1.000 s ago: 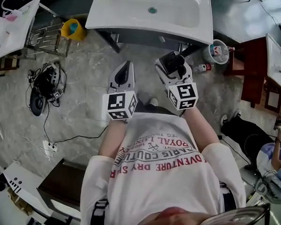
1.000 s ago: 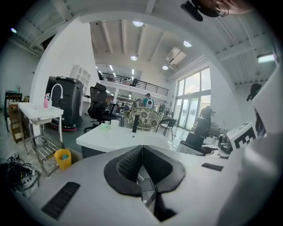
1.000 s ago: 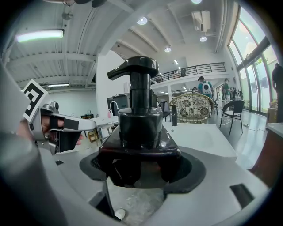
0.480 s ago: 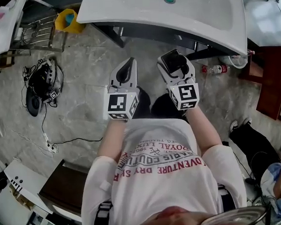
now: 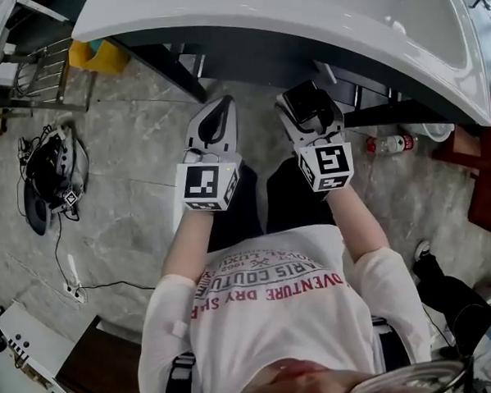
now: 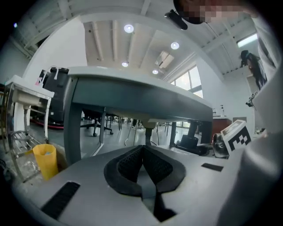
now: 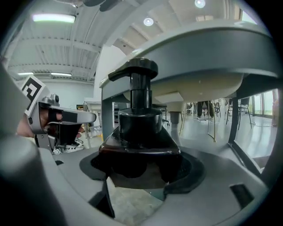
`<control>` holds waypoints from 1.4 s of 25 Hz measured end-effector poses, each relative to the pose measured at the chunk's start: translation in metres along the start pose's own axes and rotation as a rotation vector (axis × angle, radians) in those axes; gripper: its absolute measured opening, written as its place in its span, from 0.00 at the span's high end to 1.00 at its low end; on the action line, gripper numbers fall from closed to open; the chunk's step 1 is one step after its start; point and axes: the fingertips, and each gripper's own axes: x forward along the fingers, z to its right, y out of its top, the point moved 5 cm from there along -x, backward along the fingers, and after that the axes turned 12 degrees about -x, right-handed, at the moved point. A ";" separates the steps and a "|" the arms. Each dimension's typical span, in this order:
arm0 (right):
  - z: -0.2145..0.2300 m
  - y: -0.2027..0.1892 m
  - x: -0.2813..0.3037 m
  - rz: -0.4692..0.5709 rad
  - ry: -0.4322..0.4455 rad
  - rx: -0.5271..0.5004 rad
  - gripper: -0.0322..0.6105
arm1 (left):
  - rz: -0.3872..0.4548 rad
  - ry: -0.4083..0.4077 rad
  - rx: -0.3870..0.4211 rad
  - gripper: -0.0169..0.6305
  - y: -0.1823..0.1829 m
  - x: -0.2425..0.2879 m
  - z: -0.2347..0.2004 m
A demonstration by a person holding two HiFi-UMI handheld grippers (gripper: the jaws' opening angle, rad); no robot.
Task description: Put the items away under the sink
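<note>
In the head view my right gripper is shut on a dark pump bottle, held low in front of the white sink. The right gripper view shows that bottle upright between the jaws, its pump head just under the sink's rim. My left gripper hangs beside it, to the left, at about the same height. In the left gripper view its pads meet with nothing between them, and the grey underside of the sink spans the view ahead.
A yellow bin and a metal rack stand on the floor left of the sink. A black device with cables lies further left. A plastic bottle lies on the floor at right, near a dark red cabinet.
The view has closed in on the sink, whose front edge now reaches over both grippers. Both grippers keep their hold and spacing.
</note>
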 end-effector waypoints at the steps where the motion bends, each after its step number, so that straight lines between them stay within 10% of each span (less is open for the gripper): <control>1: 0.001 -0.009 0.007 0.005 -0.007 -0.004 0.38 | 0.009 -0.006 -0.012 0.94 -0.009 0.006 -0.005; 11: 0.010 -0.069 0.055 -0.059 -0.063 0.055 0.38 | 0.007 -0.035 -0.049 0.94 -0.051 0.046 -0.031; 35: 0.037 -0.058 0.165 -0.143 -0.185 0.066 0.38 | -0.040 -0.066 -0.028 0.94 -0.053 0.071 -0.079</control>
